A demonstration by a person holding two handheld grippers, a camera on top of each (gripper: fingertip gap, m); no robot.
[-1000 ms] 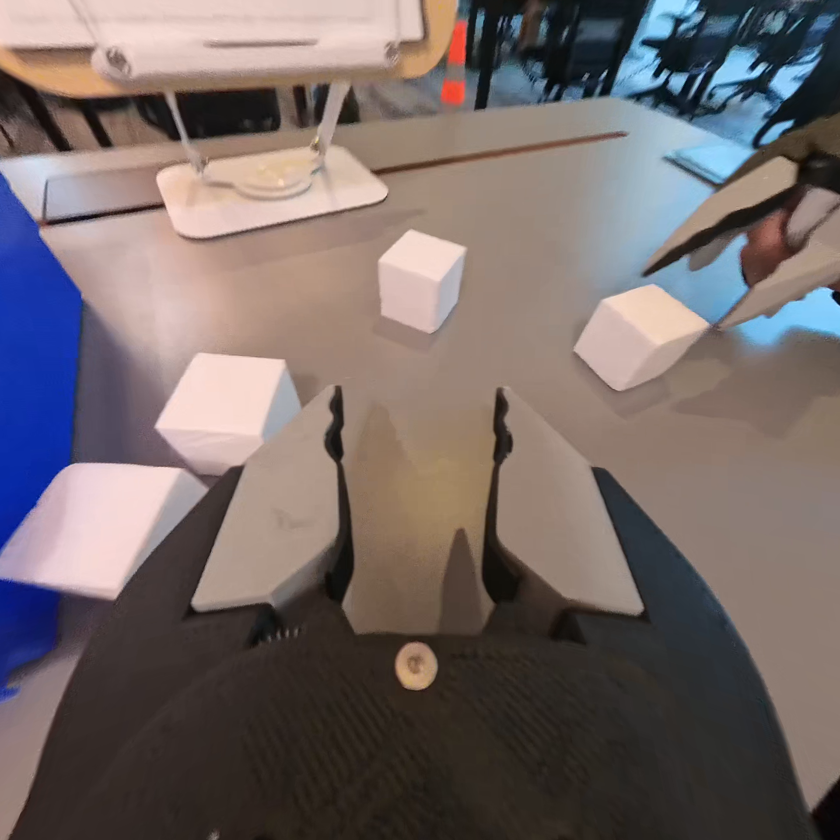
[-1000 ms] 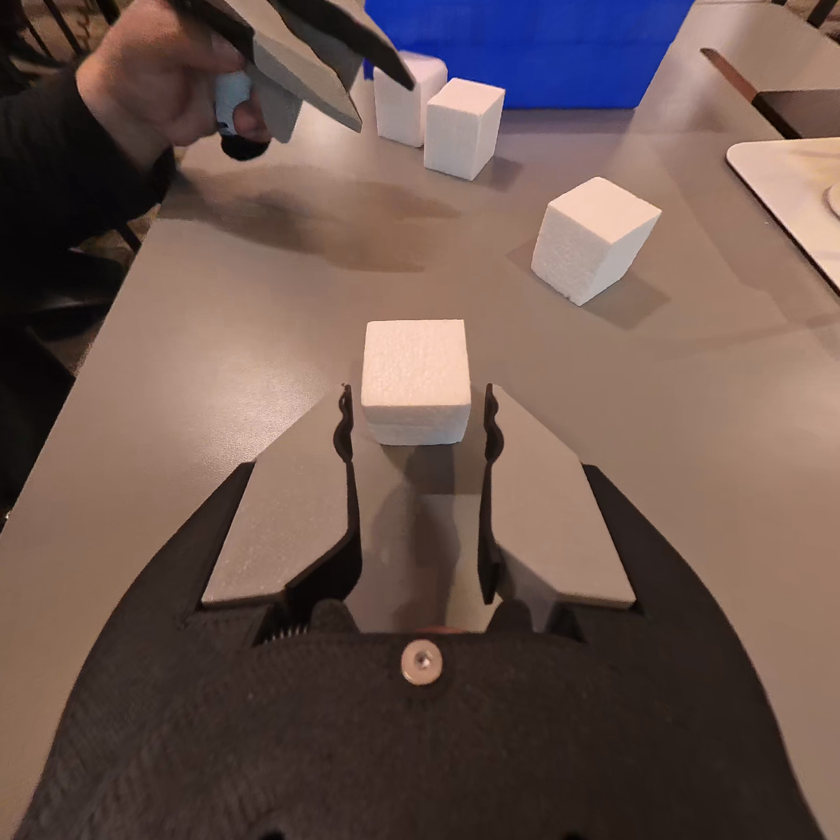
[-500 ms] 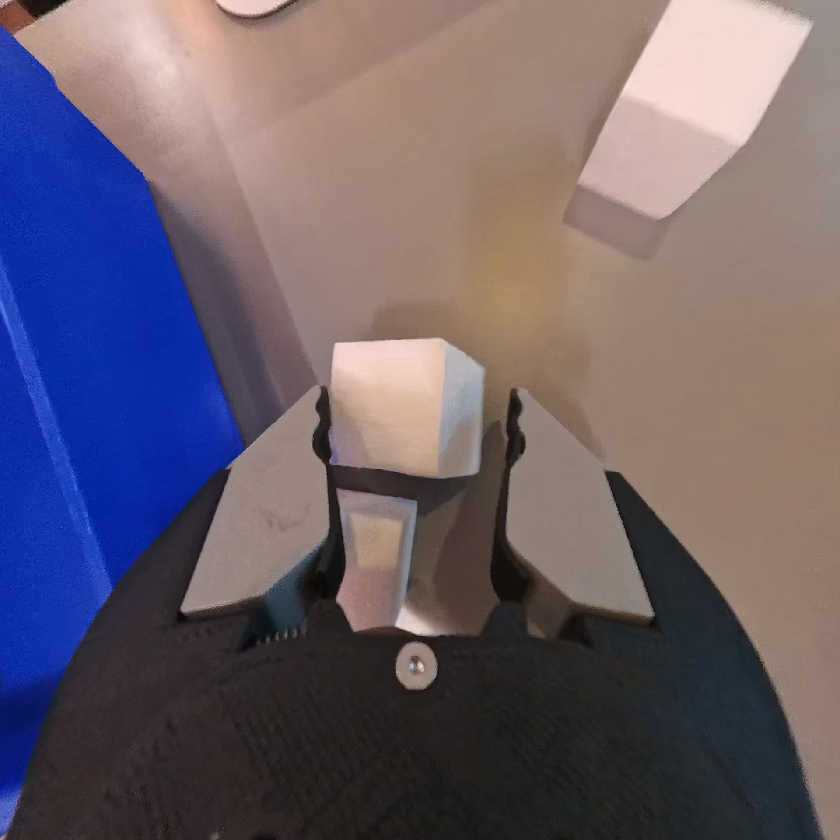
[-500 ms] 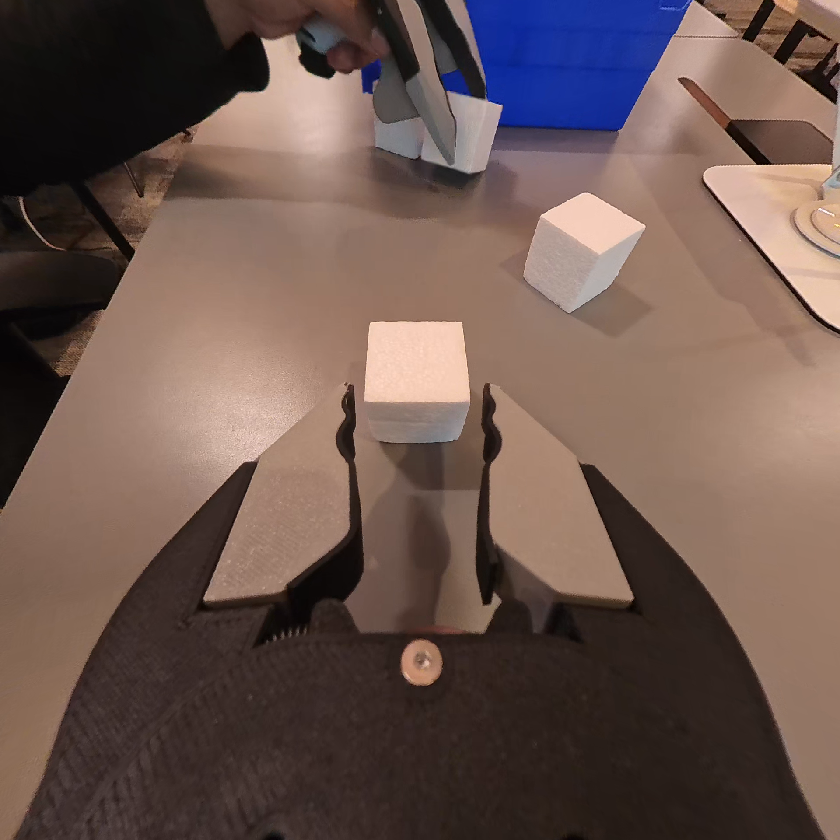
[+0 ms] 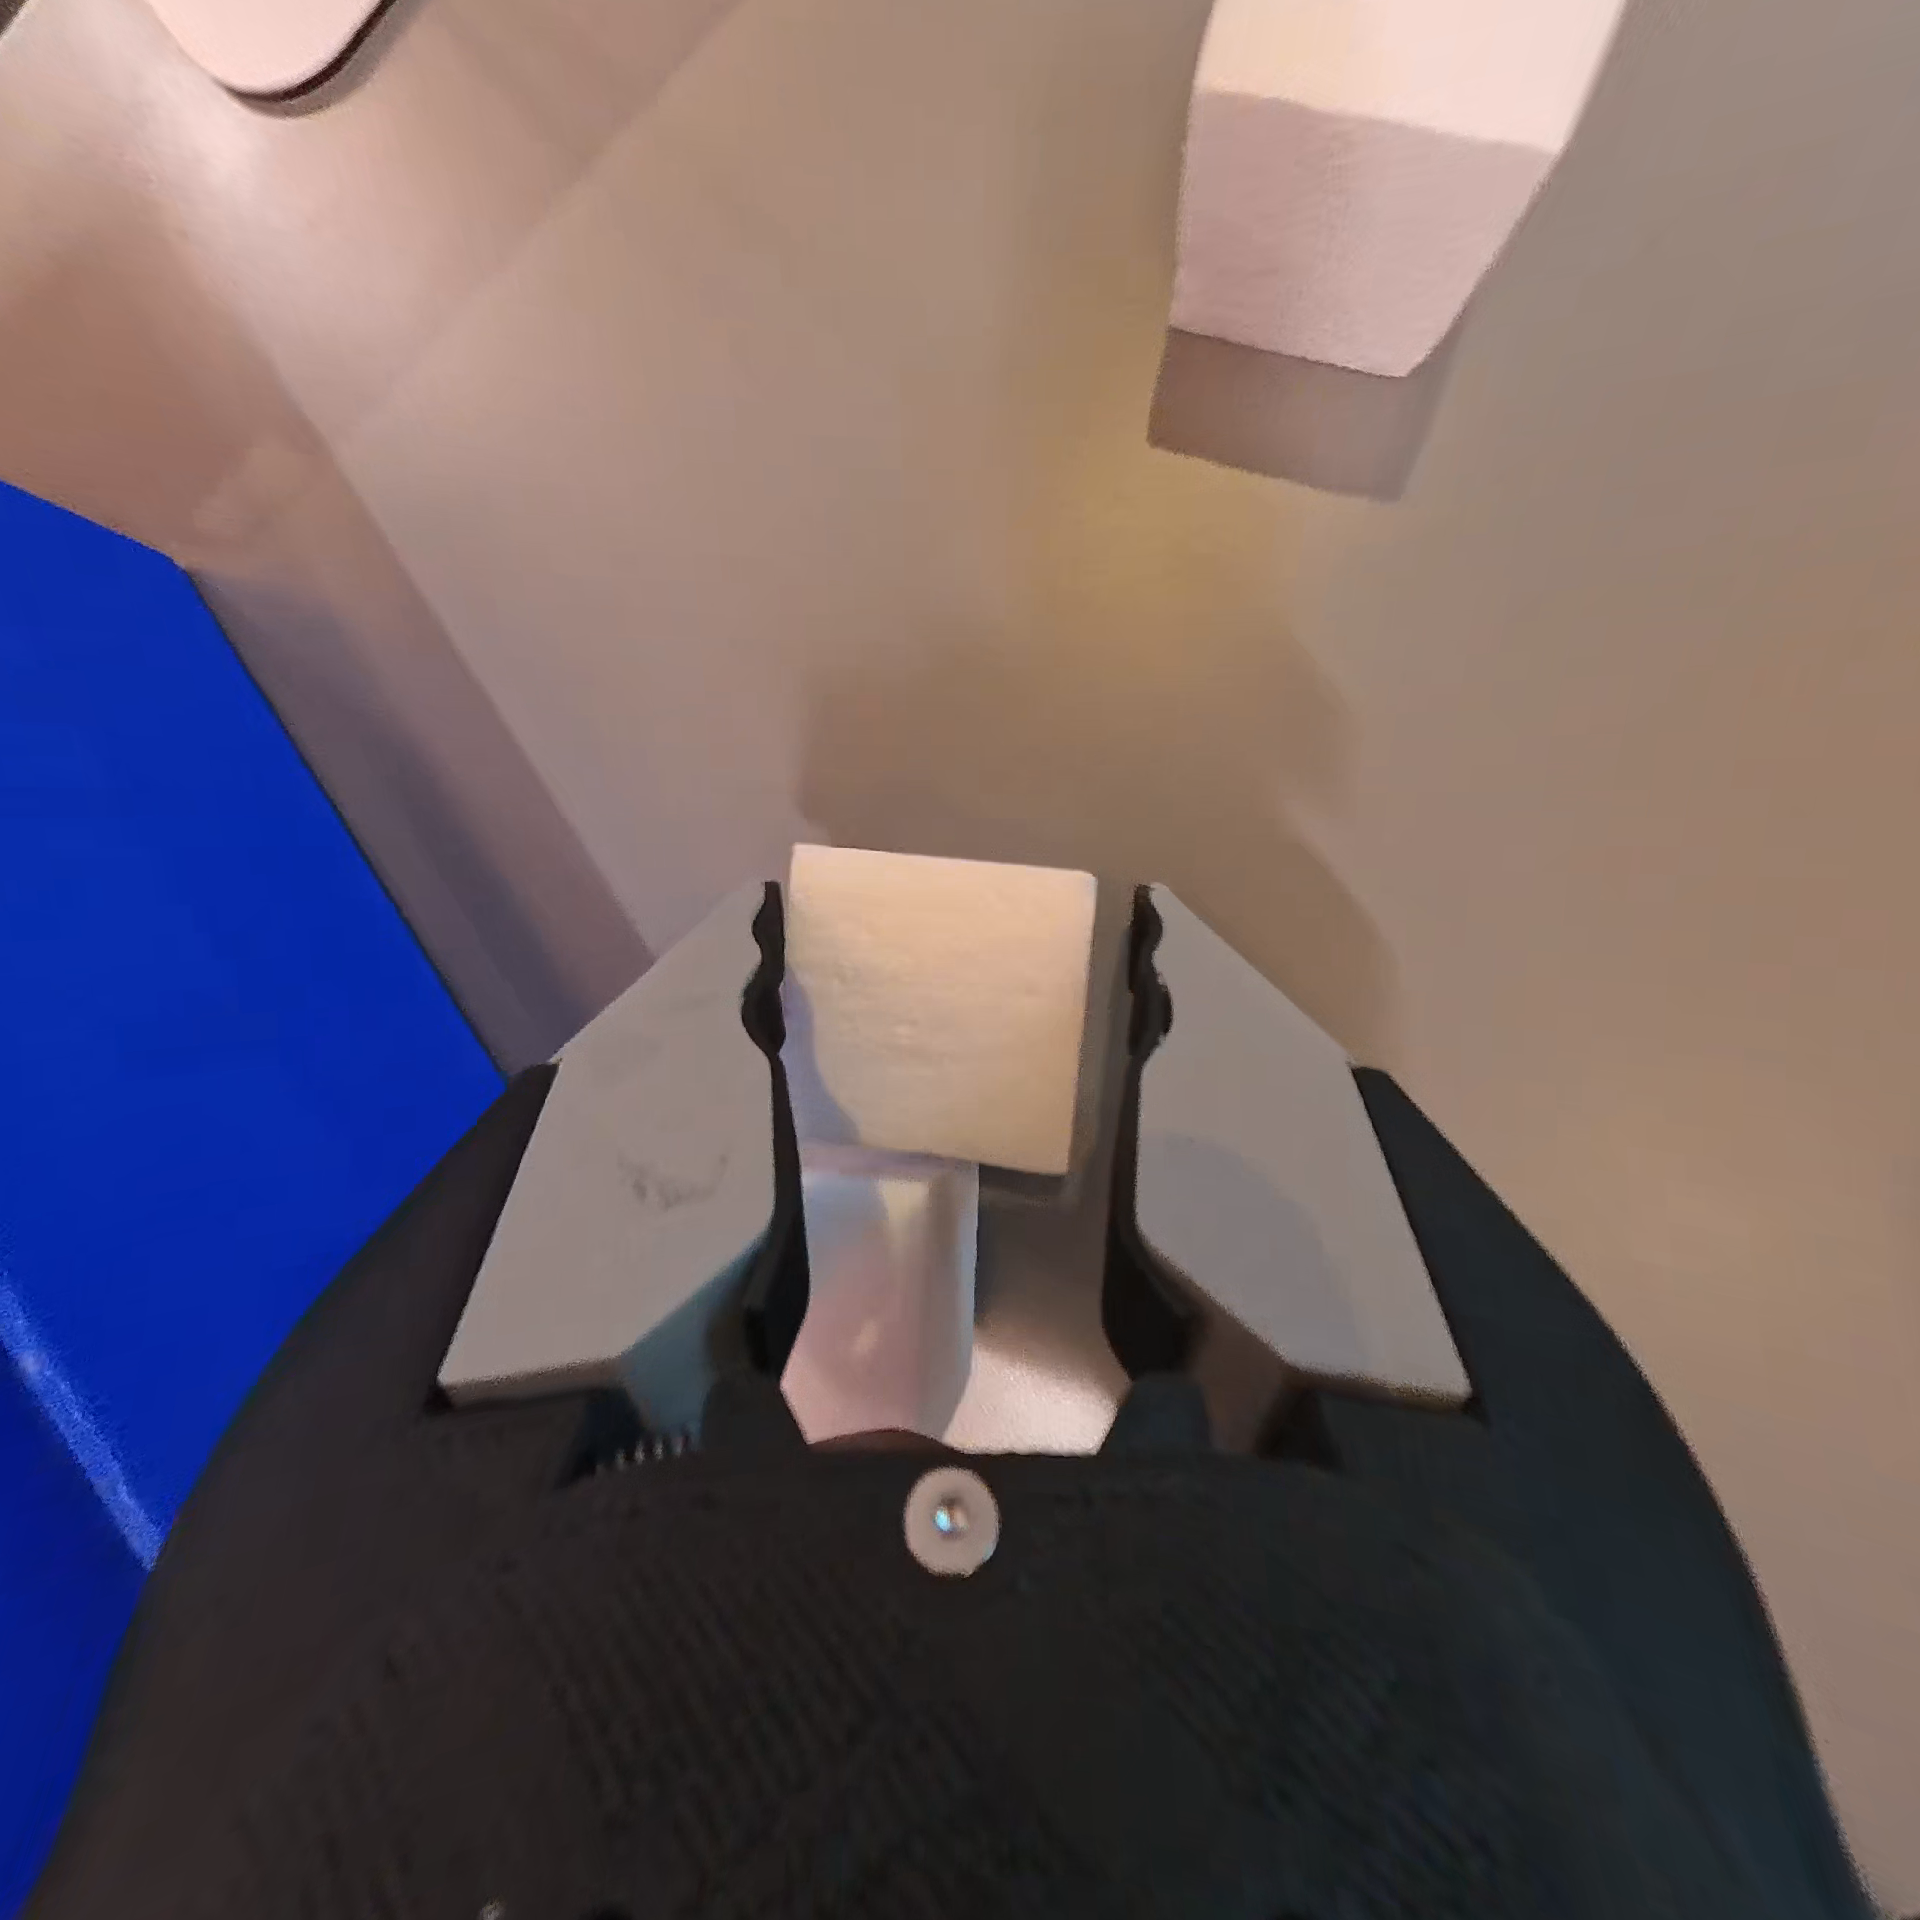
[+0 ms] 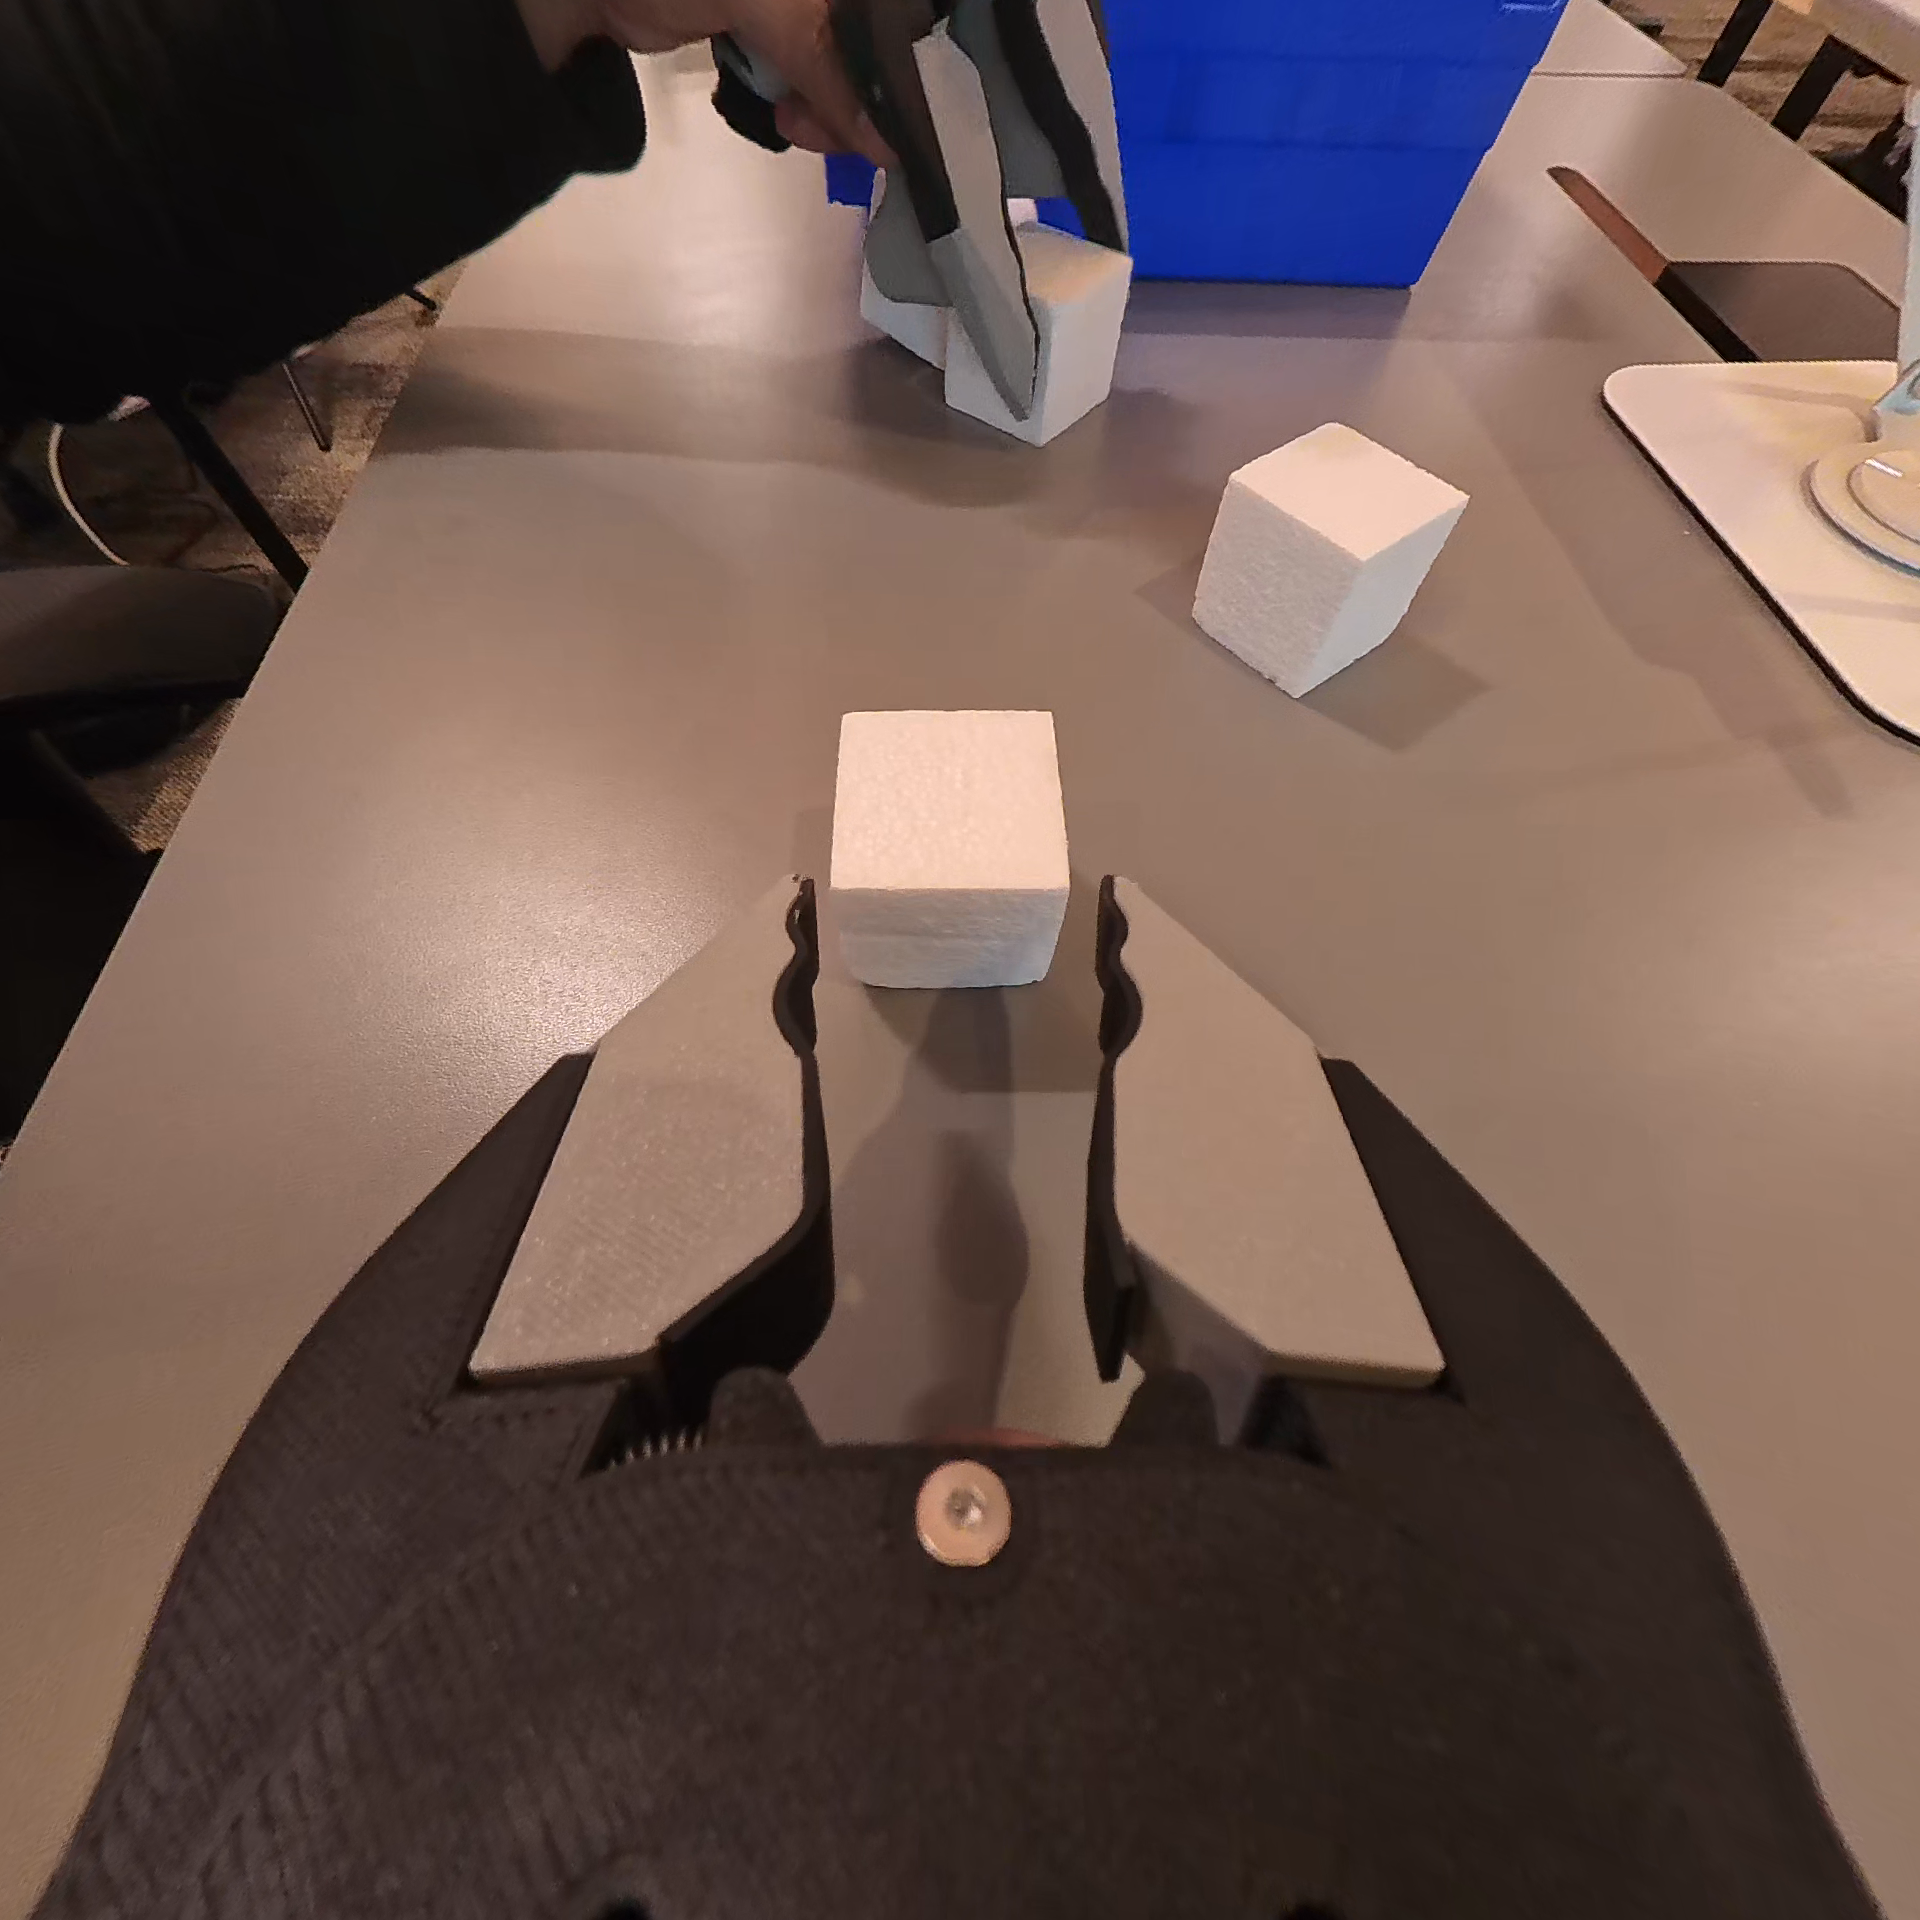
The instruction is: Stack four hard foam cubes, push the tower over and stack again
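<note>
Looking down my right gripper (image 6: 956,935), I see its two grey fingers spread wide and pinching nothing, with the nearest cube (image 6: 951,847) sitting square on the grey table (image 6: 520,727) just beyond the tips, partly between them but touching neither. I count four white foam cubes in all from this side. They are blocky, with a fine beaded grain and crisp edges. The second cube (image 6: 1320,551) sits farther off to the right, turned corner-on to me, well apart from the first. Beyond it, at the right edge, lies a flat white base plate (image 6: 1714,488).

At the far end, my left gripper (image 6: 1023,322) comes down from above in a hand (image 6: 800,94) with a dark sleeve, its fingers straddling the third cube (image 6: 1070,343). A fourth cube (image 6: 899,312) stands just behind and left of that one, mostly hidden. Both are close in front of one blue bin (image 6: 1299,135).

From the left gripper's own camera (image 5: 951,997), the third cube (image 5: 935,1008) fills the gap between the fingers. The left finger meets its face. A thin sliver seems to remain on the right, though blur makes that hard to judge, so I cannot tell whether the grip has closed. The blue bin (image 5: 156,987) is at the left.
</note>
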